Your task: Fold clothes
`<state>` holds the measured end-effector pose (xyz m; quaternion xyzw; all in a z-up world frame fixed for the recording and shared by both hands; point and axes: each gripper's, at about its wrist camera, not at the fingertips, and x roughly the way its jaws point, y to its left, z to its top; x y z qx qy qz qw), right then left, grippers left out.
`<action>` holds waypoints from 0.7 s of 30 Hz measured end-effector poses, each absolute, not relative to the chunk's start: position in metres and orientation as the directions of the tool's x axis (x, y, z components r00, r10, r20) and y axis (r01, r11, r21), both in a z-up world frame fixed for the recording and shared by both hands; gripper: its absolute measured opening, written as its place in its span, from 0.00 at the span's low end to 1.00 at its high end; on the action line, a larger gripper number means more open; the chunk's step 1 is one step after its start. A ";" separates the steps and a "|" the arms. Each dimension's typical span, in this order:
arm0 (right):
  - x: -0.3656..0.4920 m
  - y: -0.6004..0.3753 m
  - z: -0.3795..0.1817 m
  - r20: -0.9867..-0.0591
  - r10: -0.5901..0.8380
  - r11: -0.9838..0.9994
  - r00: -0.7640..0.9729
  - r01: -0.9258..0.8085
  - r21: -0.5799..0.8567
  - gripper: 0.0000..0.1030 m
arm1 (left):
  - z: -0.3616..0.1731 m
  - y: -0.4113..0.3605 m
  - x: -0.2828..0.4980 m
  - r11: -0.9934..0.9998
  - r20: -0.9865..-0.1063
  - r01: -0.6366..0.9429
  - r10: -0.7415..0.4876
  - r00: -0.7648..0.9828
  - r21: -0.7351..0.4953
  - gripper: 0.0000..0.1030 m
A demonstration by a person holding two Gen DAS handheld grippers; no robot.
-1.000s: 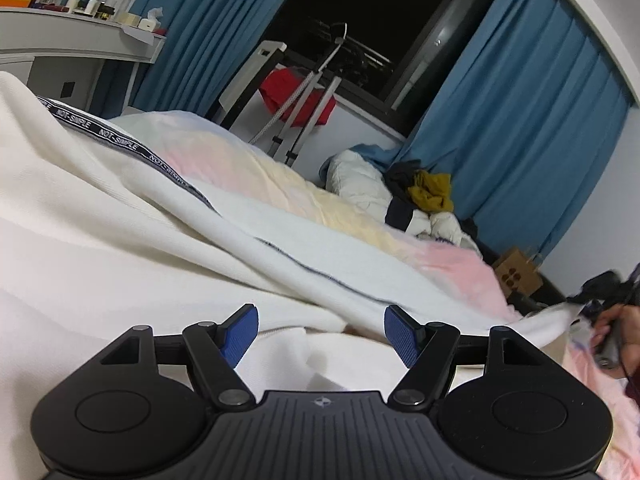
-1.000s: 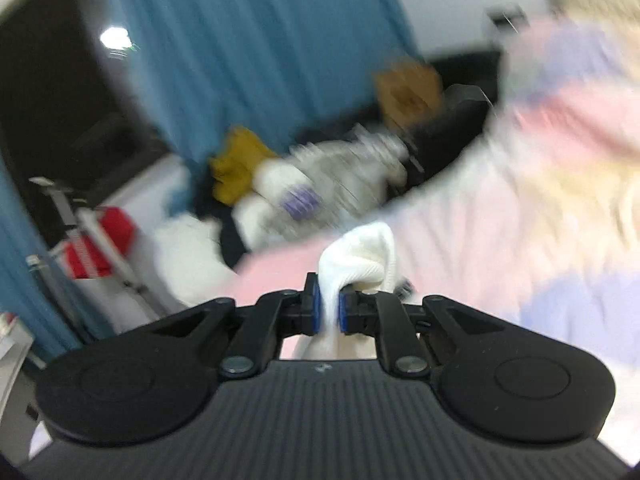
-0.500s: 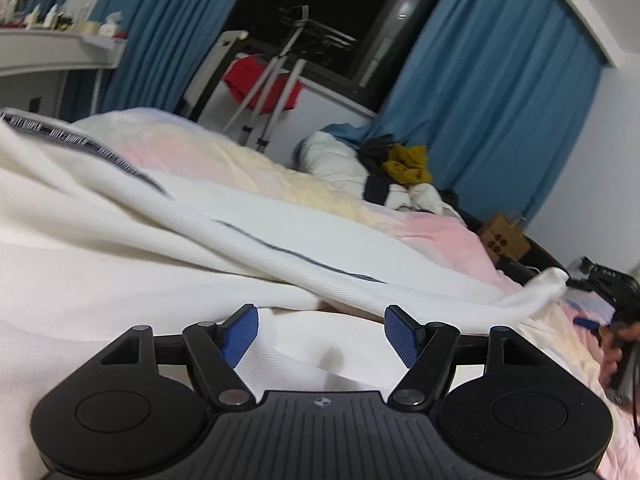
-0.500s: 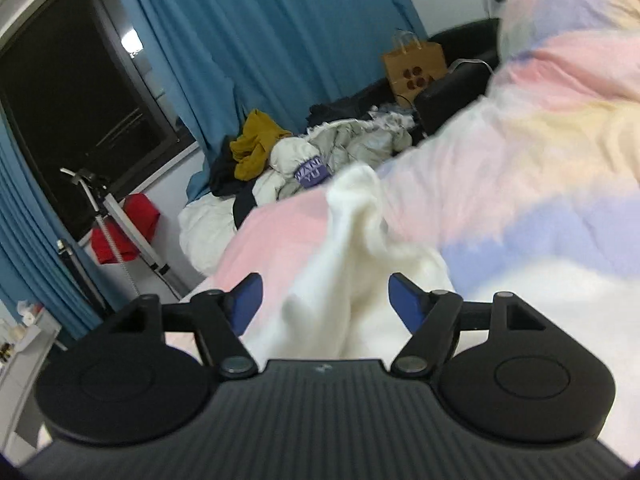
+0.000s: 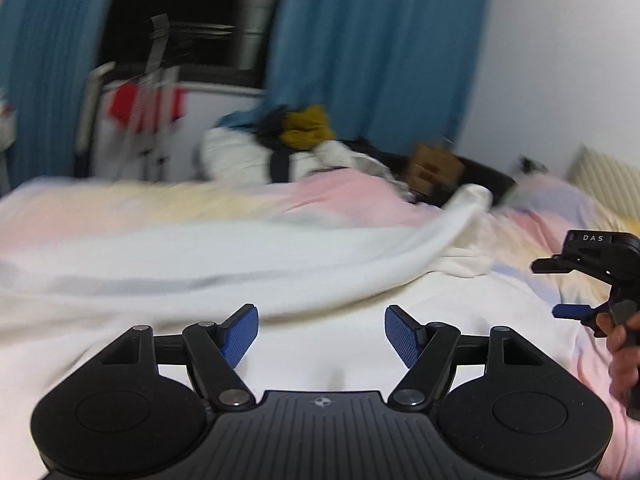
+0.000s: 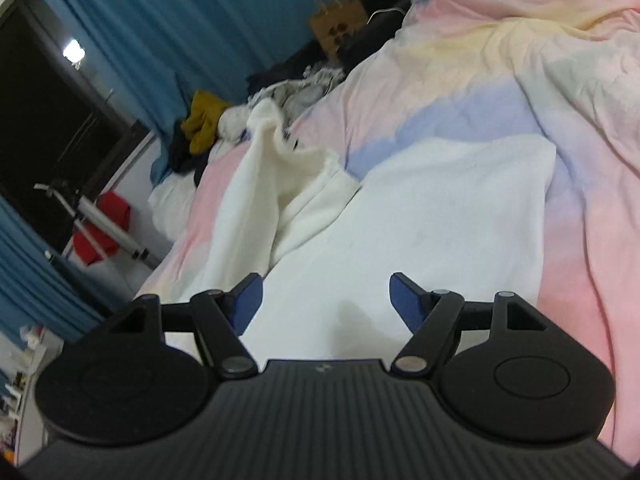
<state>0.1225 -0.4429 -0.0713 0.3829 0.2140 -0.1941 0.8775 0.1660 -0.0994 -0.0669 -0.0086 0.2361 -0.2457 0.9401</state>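
Left gripper (image 5: pixel 322 334) spread wide, blue pads (image 5: pixel 240 332) apart, nothing between them; hovering low over white garment (image 5: pixel 280 276). Right gripper (image 6: pixel 326 302) likewise spread wide, pads (image 6: pixel 402 298) clear of cloth, nothing pinched. Same right gripper seen from left wrist view at far right edge (image 5: pixel 576 292), held in a hand (image 5: pixel 624 356), one blue pad showing, over the bed's right side.

White garment (image 6: pixel 420 216) lying on pastel duvet (image 6: pixel 540 60), pink, yellow and lilac patches. Flat smooth panel directly ahead of right gripper, reaching toward the lilac patch. Sleeve (image 6: pixel 260 176) bunched and rumpled at left of the panel, its cuff end humped up at the far bed edge. In left wrist view, sleeve (image 5: pixel 452 232) running as a long fold across the frame, ending in a raised lump near the bed's far side; much motion blur there.

Beyond bed: pile of clothes (image 6: pixel 208 120) with mustard piece on top, brown paper bag (image 6: pixel 338 26), blue curtains (image 5: pixel 380 52), dark window (image 5: pixel 184 12), red cloth (image 6: pixel 102 224) by tripod legs (image 6: pixel 100 228).
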 end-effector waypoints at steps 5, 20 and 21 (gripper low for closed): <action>0.127 -0.460 -0.086 -0.517 -0.220 0.602 0.827 0.532 0.595 0.71 | -0.072 -0.215 0.241 0.807 -0.484 0.589 -0.531 0.696 -0.038 0.70; 0.143 -0.476 -0.126 -0.556 -0.229 0.498 0.799 0.587 0.639 0.71 | -0.028 -0.343 0.404 0.694 -0.549 0.678 -0.478 0.686 0.243 0.02; 0.147 -0.471 -0.123 -0.546 -0.229 0.515 0.806 0.577 0.634 0.71 | -0.016 -0.342 0.419 0.702 -0.535 0.656 -0.455 0.712 0.276 0.02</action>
